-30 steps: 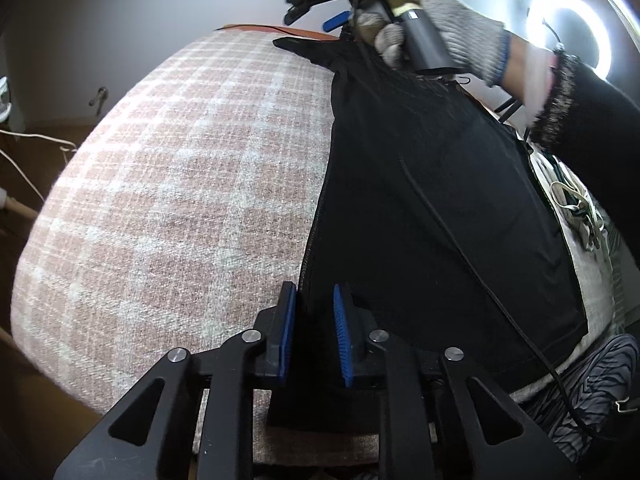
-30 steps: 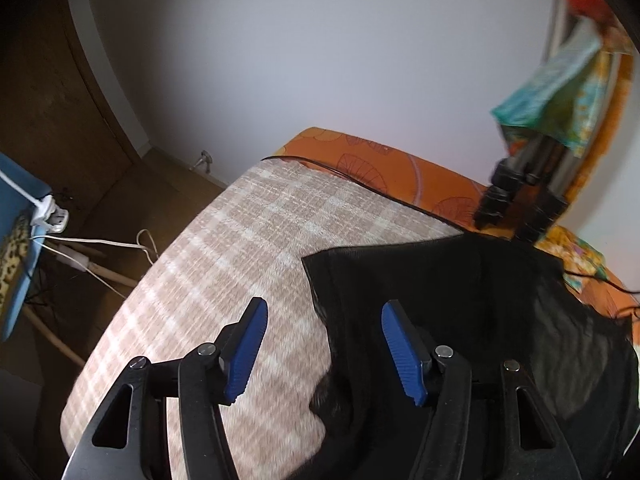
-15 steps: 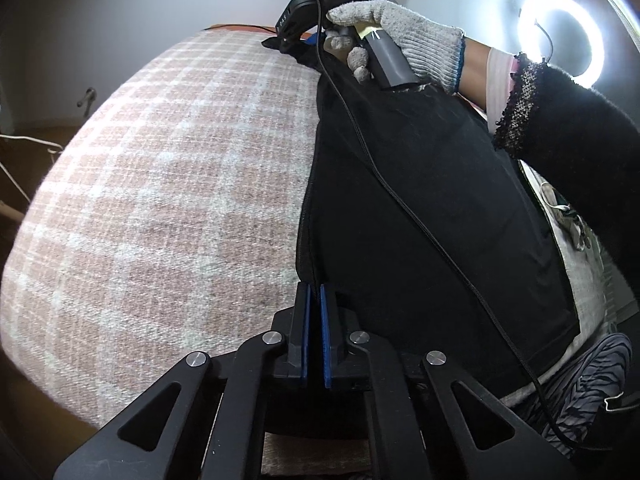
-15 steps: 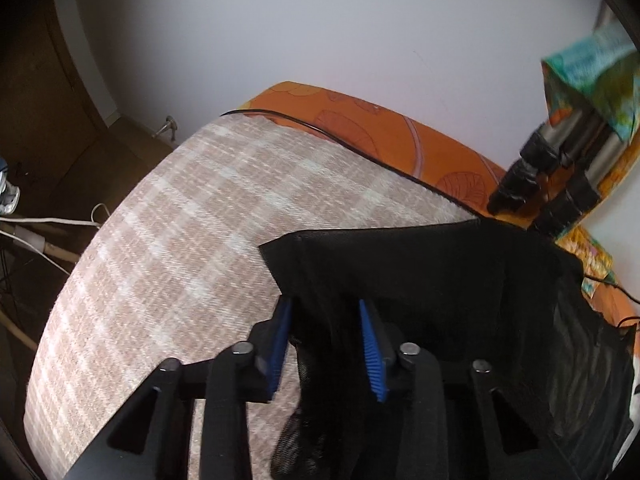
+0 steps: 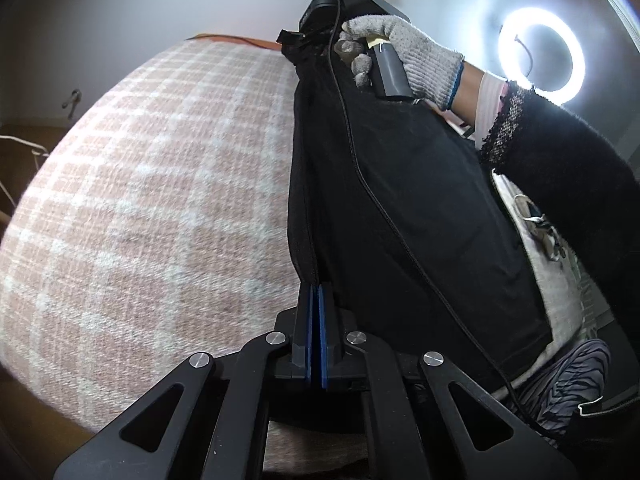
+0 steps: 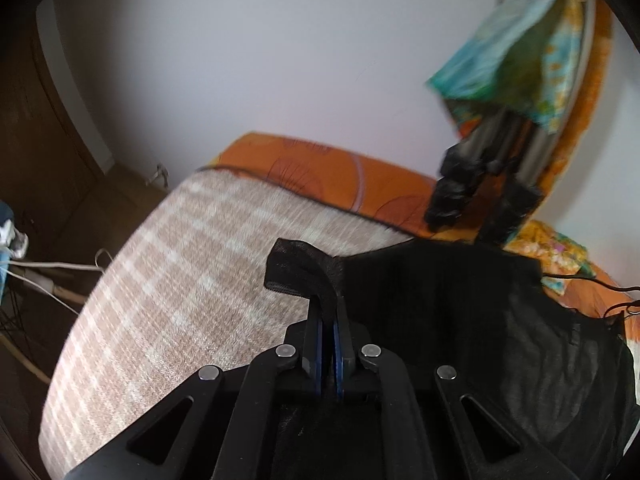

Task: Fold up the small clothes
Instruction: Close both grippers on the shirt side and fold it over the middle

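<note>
A black garment is stretched between both grippers above a pink plaid blanket. My left gripper is shut on its near edge. In the left wrist view the right gripper, held by a gloved hand, pinches the garment's far corner, lifted off the blanket. In the right wrist view my right gripper is shut on a corner of the black mesh fabric, a flap of which sticks up past the fingertips.
An orange patterned bedcover lies beyond the blanket. Black tripod legs stand at the back right. A ring light glows on the wall. White cables trail on the floor to the left.
Both grippers have closed on the black garment's edge. The right gripper has lifted its corner up off the blanket, pulling the fabric taut.
</note>
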Demonstrator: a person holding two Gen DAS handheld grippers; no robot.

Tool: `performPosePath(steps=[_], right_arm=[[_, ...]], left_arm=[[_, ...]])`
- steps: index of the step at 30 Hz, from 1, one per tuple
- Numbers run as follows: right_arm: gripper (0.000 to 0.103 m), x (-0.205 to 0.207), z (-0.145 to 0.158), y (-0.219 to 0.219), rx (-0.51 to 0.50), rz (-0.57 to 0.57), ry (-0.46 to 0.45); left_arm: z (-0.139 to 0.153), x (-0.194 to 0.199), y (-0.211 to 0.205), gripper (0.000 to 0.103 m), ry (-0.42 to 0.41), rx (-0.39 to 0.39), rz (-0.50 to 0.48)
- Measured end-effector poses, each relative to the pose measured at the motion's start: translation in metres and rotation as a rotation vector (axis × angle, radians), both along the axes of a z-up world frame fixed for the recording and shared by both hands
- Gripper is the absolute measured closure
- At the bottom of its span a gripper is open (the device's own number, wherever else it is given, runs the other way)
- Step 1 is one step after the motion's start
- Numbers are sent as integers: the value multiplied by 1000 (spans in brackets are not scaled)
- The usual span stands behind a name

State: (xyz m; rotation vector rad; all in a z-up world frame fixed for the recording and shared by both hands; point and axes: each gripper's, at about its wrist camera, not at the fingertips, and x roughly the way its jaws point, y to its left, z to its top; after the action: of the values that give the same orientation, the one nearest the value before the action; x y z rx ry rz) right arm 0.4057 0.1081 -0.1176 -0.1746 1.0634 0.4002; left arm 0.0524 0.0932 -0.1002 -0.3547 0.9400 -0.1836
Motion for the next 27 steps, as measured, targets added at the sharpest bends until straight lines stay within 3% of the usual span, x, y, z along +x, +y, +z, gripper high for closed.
performPosePath(steps=[13, 22, 27], right_arm=[[102, -11, 38, -96, 65, -141, -49], [102, -17, 18, -163, 73, -238, -4], [102, -11, 1, -172, 53, -244, 12]], left_arm=[[22, 11, -52, 102, -57, 3, -157], [13, 21, -98, 102, -23, 6, -271], [10, 24, -114, 102, -10, 5, -309]])
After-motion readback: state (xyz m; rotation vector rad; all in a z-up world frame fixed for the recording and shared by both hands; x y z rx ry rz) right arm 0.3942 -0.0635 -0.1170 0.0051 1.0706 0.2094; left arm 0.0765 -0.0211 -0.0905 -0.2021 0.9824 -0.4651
